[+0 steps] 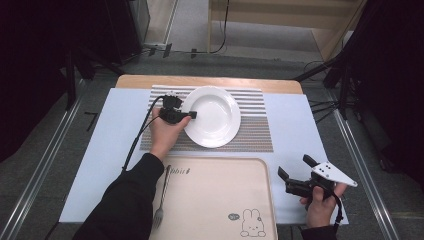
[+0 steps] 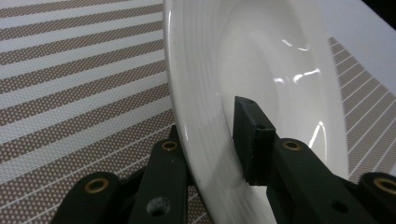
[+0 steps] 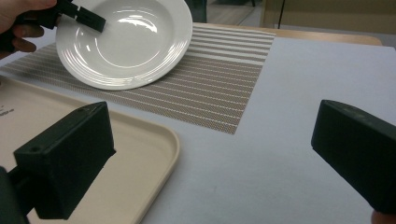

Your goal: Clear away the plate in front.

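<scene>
A white deep plate point(image 1: 215, 120) lies on a brown striped placemat point(image 1: 255, 132) at the back middle of the table. My left gripper point(image 1: 189, 116) is shut on the plate's left rim, one jaw over the rim inside the plate point(image 2: 280, 60) and the other under it. In the right gripper view the plate point(image 3: 126, 42) stands tilted, its held edge raised off the mat and its far edge resting on it. At the front right my right gripper point(image 1: 296, 166) hangs open above the table cover, jaws wide apart with nothing between them.
A beige tray point(image 1: 220, 200) with a rabbit drawing lies at the front middle, its corner point(image 3: 163, 140) near my right gripper. A fork point(image 1: 161, 205) rests on the tray's left edge. The pale blue table cover point(image 1: 295, 125) spreads to the right of the mat.
</scene>
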The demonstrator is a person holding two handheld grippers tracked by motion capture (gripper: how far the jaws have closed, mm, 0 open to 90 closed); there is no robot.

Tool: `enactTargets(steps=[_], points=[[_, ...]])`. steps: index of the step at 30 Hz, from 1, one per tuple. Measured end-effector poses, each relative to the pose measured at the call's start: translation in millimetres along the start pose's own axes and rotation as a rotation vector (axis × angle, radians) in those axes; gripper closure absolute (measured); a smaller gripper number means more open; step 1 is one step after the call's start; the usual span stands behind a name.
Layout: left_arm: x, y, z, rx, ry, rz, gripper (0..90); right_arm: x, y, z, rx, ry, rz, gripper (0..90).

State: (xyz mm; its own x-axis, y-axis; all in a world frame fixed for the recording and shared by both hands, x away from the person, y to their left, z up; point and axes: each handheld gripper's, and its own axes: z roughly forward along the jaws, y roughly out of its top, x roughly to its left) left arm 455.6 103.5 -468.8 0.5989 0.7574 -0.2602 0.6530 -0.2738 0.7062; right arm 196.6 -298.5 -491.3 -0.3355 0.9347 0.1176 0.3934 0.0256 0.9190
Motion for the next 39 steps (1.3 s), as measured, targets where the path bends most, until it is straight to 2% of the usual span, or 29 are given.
enactTargets(steps=[8,12,17,19,26,33,39], points=[[0.5,-2.9,-0.6,-0.023,-0.009,-0.039,75.3,0.5,0.1,0.3,0.001,-0.001,0.0,0.0],[5.5,-5.0,-1.1,-0.035,-0.043,-0.119,78.3,0.3,0.0,0.4,0.001,-0.001,0.0,0.0],[5.5,-4.6,-5.3,-0.069,-0.082,-0.163,81.4,-0.1,-0.1,0.4,0.0,0.001,0.003,0.0],[1.6,-2.5,-8.3,-0.078,-0.073,-0.137,81.9,-0.1,-0.1,0.4,0.0,0.001,0.003,0.0],[-4.5,-0.4,-15.3,-0.096,-0.045,-0.107,82.0,0.2,0.1,0.4,0.001,0.0,0.001,0.0],[0.6,1.4,-24.9,-0.136,-0.093,-0.134,81.9,0.1,0.0,0.7,0.0,0.0,0.004,0.0],[-1.2,3.4,-35.5,-0.156,-0.119,-0.116,81.8,0.0,0.0,0.6,0.001,0.0,0.001,0.0]])
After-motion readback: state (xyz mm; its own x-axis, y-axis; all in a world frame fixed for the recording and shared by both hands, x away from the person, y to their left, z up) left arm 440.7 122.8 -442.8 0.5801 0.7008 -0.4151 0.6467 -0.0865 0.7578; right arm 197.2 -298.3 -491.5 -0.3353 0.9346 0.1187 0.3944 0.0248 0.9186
